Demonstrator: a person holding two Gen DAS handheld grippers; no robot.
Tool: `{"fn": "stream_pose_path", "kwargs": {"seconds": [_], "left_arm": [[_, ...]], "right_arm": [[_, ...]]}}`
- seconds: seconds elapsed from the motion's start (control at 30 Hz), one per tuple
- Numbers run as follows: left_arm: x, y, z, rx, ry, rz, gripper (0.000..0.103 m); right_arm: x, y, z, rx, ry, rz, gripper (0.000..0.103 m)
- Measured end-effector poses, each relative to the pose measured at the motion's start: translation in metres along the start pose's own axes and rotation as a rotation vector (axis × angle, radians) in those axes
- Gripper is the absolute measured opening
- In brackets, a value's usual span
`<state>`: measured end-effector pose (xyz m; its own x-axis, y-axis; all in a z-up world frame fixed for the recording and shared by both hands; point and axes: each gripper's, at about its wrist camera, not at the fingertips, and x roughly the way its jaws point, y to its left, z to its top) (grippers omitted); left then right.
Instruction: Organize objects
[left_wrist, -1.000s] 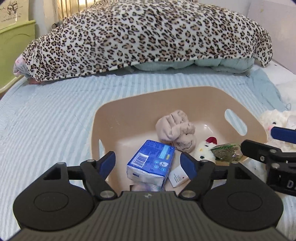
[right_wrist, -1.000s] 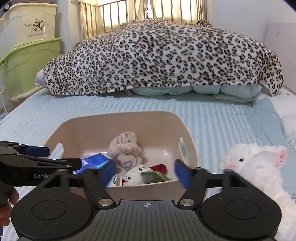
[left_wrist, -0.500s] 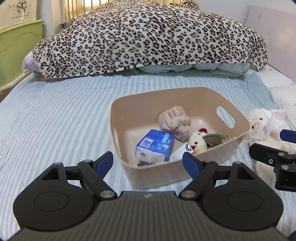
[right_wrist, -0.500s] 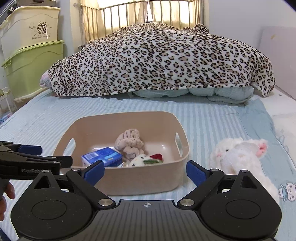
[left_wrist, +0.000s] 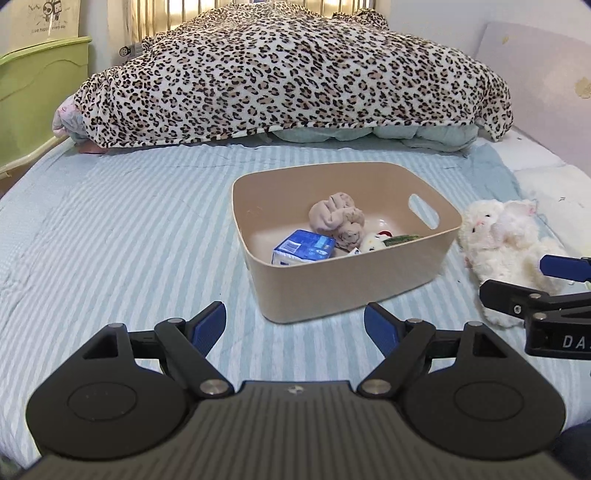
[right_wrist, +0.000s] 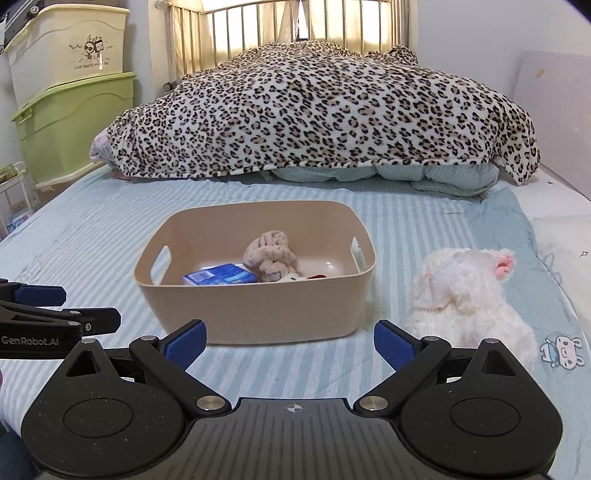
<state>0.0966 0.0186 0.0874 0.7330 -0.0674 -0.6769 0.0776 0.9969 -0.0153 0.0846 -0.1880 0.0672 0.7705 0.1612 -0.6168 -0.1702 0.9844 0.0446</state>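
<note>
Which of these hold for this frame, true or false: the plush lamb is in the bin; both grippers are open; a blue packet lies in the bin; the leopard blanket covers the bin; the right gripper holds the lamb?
1. The plush lamb is in the bin. False: it lies on the bed beside the bin.
2. The left gripper and right gripper are both open. True.
3. A blue packet lies in the bin. True.
4. The leopard blanket covers the bin. False: it lies beyond the bin, which is uncovered.
5. The right gripper holds the lamb. False: its jaws are empty.
</note>
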Motion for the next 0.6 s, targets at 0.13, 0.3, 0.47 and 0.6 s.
{"fn": "stream_pose_path", "kwargs": {"seconds": [0.13,0.3,0.47,0.6], "left_arm": [[-0.017,0.001,-0.008,-0.008,-0.001,-0.004,0.083],[-0.036,0.002,-0.017,-0.004,-0.009,-0.002,0.083],[-0.052,-0.001,-0.025,0.008,-0.012,0.005,0.084],[-0.064,-0.003,-0.033,0.004,-0.004,-0.013,0.084]], "right_arm": [[-0.018,0.006,-0.008,-0.002,-0.005,0.004,0.099],[-0.035,0.012,-0.022,0.001,-0.001,0.014,0.099],[-0.049,0.019,-0.036,-0.009,0.014,0.023,0.099],[-0.062,0.021,-0.042,-0.007,0.011,0.032,0.099]]}}
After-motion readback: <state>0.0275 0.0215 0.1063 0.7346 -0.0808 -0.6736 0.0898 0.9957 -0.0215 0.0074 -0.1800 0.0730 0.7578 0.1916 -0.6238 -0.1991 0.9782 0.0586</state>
